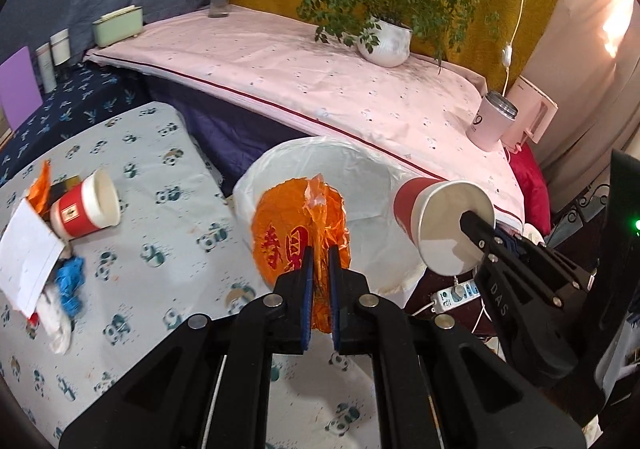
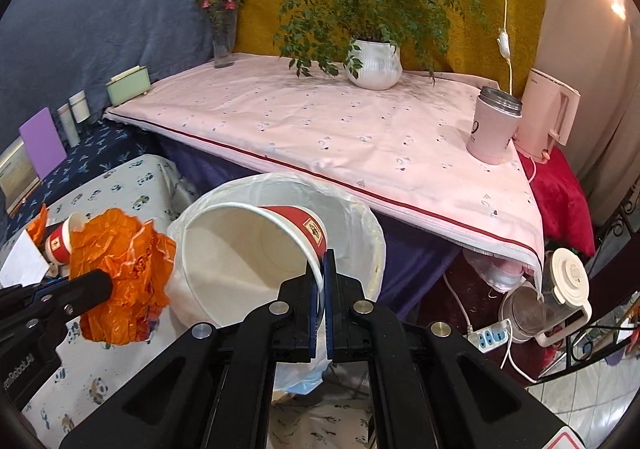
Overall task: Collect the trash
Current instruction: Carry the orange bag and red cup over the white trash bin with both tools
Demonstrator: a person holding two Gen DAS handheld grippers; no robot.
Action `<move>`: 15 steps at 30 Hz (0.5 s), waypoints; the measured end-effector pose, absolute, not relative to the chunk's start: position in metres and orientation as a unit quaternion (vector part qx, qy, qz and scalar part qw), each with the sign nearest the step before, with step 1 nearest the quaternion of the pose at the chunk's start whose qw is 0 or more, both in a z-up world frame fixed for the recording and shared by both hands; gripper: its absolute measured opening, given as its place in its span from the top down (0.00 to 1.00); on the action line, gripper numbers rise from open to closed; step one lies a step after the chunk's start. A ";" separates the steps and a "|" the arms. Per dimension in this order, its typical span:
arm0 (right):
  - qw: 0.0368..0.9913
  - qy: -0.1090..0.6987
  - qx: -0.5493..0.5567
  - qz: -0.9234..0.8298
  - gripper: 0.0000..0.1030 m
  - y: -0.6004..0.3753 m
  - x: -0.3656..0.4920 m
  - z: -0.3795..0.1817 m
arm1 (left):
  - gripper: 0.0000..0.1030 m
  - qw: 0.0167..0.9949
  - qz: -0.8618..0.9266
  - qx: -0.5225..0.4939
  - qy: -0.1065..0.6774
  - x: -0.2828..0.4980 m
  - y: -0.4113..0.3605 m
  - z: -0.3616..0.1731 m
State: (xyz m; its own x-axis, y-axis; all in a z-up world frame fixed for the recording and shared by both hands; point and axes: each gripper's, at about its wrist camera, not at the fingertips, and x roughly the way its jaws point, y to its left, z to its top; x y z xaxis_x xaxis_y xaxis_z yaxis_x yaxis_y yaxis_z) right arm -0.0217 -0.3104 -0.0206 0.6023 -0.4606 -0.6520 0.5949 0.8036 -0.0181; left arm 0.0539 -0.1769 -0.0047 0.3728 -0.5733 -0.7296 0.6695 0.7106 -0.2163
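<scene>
Both loads hang at the lined trash bin (image 1: 360,173), unreleased: the left gripper (image 1: 320,249) has its jaws clamped on an orange plastic bag (image 1: 296,225), the right gripper (image 2: 320,261) pinches a red paper cup (image 2: 256,245). Left of the bin, another red cup (image 1: 86,205), paper (image 1: 26,257) and blue scrap (image 1: 70,281) remain on the panda-print worktop (image 1: 168,233).

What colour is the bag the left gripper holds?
Orange plastic bag with red print, clearest in the left wrist view.

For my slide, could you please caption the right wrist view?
Hand-held gripper pinching red paper cup over white-lined bin.
</scene>
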 end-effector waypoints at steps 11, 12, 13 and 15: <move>0.878 0.347 0.119 -0.306 0.97 -0.336 -0.001 -0.036 | 0.92 0.812 -0.397 0.070 0.423 0.078 -0.222 -0.019; 0.878 0.348 0.121 -0.306 0.97 -0.337 0.001 -0.037 | 0.92 0.814 -0.395 0.067 0.421 0.081 -0.222 -0.019; 0.878 0.349 0.121 -0.306 0.97 -0.338 0.003 -0.037 | 0.88 0.816 -0.392 0.066 0.419 0.083 -0.222 -0.019; 0.877 0.350 0.122 -0.305 0.97 -0.340 0.008 -0.038 | 0.69 0.820 -0.382 0.065 0.421 0.088 -0.222 -0.020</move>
